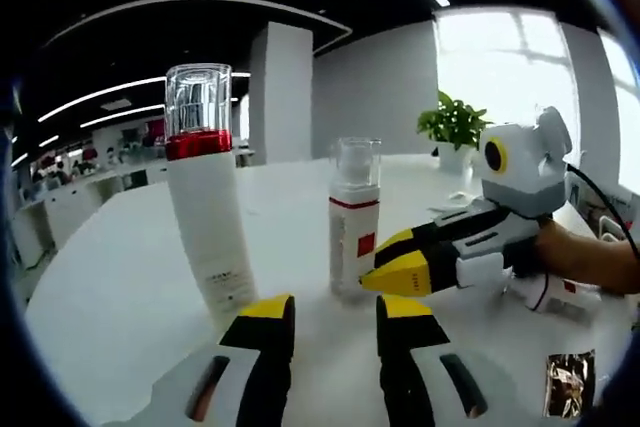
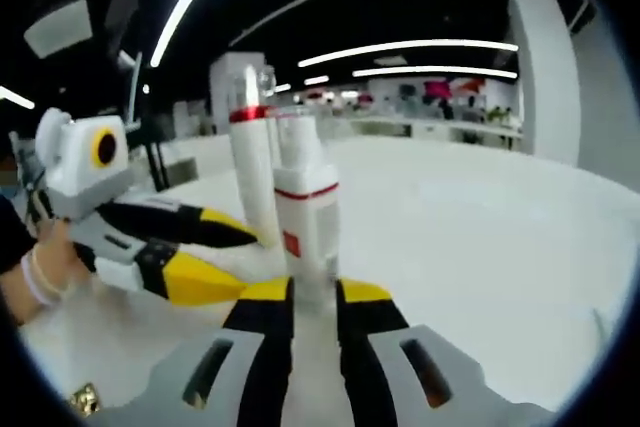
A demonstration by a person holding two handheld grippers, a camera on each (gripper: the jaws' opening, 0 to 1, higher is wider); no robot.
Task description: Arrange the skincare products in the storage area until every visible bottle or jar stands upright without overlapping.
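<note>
A tall white bottle (image 1: 205,217) with a red band and a clear cap stands upright on the white table (image 1: 110,287). To its right stands a short white bottle (image 1: 352,232) with a red label and a clear cap. My right gripper (image 1: 375,265) reaches in from the right, with its yellow-tipped jaws at that bottle's lower part. In the right gripper view the short bottle (image 2: 305,212) rises between the jaws of my right gripper (image 2: 315,295), which is shut on it, and the tall bottle (image 2: 252,172) stands just behind. My left gripper (image 1: 335,312) is open and holds nothing, just in front of both bottles.
A potted plant (image 1: 455,127) stands at the far table edge. A shiny foil packet (image 1: 570,382) lies near the front. A white item with red (image 1: 565,292) lies under the hand holding the right gripper. The left gripper (image 2: 240,265) enters the right gripper view from the left.
</note>
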